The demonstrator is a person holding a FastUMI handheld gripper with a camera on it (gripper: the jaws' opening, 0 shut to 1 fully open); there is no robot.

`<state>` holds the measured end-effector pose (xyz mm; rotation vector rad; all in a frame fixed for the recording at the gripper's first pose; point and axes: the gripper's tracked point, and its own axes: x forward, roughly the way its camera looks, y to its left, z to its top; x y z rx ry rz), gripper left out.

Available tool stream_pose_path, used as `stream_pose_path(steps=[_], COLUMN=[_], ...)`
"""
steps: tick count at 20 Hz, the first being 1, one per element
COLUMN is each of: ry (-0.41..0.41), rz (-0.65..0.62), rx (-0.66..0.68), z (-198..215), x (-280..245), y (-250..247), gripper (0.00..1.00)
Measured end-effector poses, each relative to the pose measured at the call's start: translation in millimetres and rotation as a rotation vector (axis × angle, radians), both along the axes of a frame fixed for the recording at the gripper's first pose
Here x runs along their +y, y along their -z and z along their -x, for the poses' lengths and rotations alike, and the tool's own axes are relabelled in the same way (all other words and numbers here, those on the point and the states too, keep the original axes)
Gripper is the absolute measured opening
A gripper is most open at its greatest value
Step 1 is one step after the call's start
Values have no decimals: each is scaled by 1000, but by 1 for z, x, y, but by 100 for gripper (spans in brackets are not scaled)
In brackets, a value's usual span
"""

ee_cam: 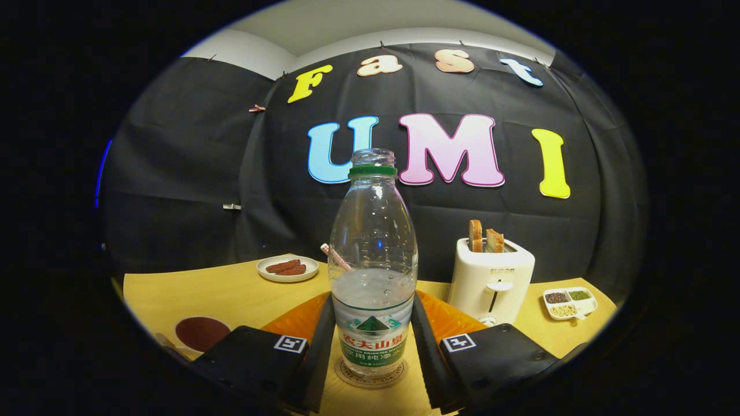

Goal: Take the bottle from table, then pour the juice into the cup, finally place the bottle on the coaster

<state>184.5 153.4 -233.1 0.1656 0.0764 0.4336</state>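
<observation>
A clear plastic bottle [373,271] with a green neck ring and no cap stands upright between my fingers. It is about half full of clear liquid. Its base rests on a round coaster [372,377] on the wooden table [231,294]. My gripper [373,323] is shut on the bottle, with the left finger [321,346] and the right finger [425,346] against its sides at label height. A white-rimmed cup [201,333] with a dark brown inside sits on the table to the left of the left finger.
An orange mat [454,320] lies just behind the bottle, and a striped straw-like stick [335,257] pokes up beside it. Beyond to the right stand a white toaster [491,280] with bread slices and a divided dish [569,302] of grains. A plate of sausages [288,268] sits beyond on the left.
</observation>
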Motion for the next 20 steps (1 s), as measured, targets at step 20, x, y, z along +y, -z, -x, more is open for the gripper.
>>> stream_pose_path(steps=[20], ry=[-27], rz=[22], rx=[117], z=[-1], x=[15], y=[56], gripper=[77])
